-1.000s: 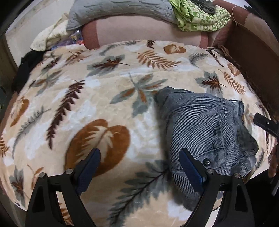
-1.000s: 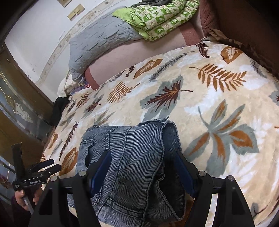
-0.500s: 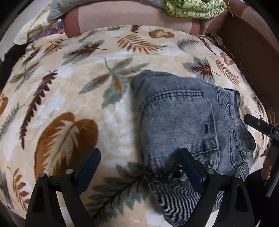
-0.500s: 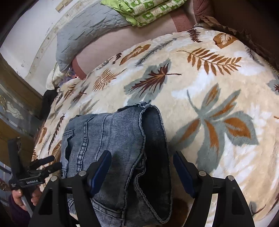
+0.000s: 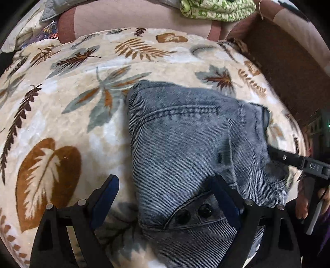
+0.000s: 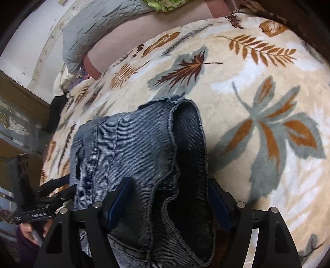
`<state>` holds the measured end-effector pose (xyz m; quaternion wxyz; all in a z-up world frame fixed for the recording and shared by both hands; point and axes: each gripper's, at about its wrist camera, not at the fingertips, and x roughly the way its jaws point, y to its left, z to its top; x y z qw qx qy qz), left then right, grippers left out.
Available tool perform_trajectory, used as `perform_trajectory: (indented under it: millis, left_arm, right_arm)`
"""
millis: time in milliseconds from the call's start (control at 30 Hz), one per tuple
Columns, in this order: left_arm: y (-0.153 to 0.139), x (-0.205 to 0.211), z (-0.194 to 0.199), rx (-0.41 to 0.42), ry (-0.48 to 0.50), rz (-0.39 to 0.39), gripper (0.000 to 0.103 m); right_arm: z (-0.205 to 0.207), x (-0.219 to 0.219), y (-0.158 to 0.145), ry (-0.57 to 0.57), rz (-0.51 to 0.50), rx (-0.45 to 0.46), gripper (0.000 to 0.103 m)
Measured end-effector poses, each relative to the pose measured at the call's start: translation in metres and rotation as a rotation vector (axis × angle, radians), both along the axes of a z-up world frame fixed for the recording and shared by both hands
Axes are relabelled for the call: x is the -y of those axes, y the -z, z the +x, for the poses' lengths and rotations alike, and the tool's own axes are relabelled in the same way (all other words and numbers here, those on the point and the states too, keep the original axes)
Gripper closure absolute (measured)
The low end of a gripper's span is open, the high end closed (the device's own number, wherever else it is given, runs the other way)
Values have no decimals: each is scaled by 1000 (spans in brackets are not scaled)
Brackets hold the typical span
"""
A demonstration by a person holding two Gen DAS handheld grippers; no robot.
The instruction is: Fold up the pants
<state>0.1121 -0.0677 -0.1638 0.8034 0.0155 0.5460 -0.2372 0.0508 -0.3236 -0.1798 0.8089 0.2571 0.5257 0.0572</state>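
Jeans (image 5: pixel 185 144) lie already folded into a compact bundle on the leaf-print blanket (image 5: pixel 61 123) — both tools, left (image 5: pixel 165 198) and right (image 6: pixel 169 198), gape wide, gripping nothing; likely only final tidying remains.

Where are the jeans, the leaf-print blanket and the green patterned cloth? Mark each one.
jeans (image 5: pixel 185 144), left wrist view, on the flat denim panel below the stitched seam.
leaf-print blanket (image 6: pixel 257 99), right wrist view, on bare cream pile beside the jeans.
green patterned cloth (image 5: pixel 216 9), left wrist view, on its folded top.

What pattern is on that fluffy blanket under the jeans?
Cream plush blanket printed with brown, rust and grey-green leaves and fern fronds; clearest in the right wrist view.
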Motion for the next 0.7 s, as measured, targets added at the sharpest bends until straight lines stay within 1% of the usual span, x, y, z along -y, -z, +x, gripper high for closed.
perform_trajectory:
  millis: [33,100,200,300,367,467,567,600,667,700]
  left_arm:
    - [-1,0,0,6,2,3,12]
    - [0,3,0,17,16,16,12]
    - [3,3,2,11,5,12,12]
    - [7,7,5,19,1,29,12]
    - [8,6,6,25,-11,23,12]
    - [9,3,5,19,-35,9,12]
    - [12,2,2,36,-54,-5,12]
    - [13,1,1,36,-63,-16,12]
    - [15,-2,2,25,-79,-43,12]
    - [16,-3,3,21,-81,-54,13]
  right_arm:
    - [1,-1,0,-11,8,3,26]
    - [1,-4,0,-18,-25,4,26]
    - [2,-2,2,-5,-10,-4,26]
    - [3,-9,2,-37,-21,4,26]
    - [4,-13,2,-62,5,12,26]
    - [4,-16,4,-81,8,19,26]
    - [6,-18,7,-82,9,19,29]
    - [7,-19,8,-86,3,20,32]
    - [8,-24,8,-104,-9,27,40]
    - [8,-26,7,-113,-13,33,47]
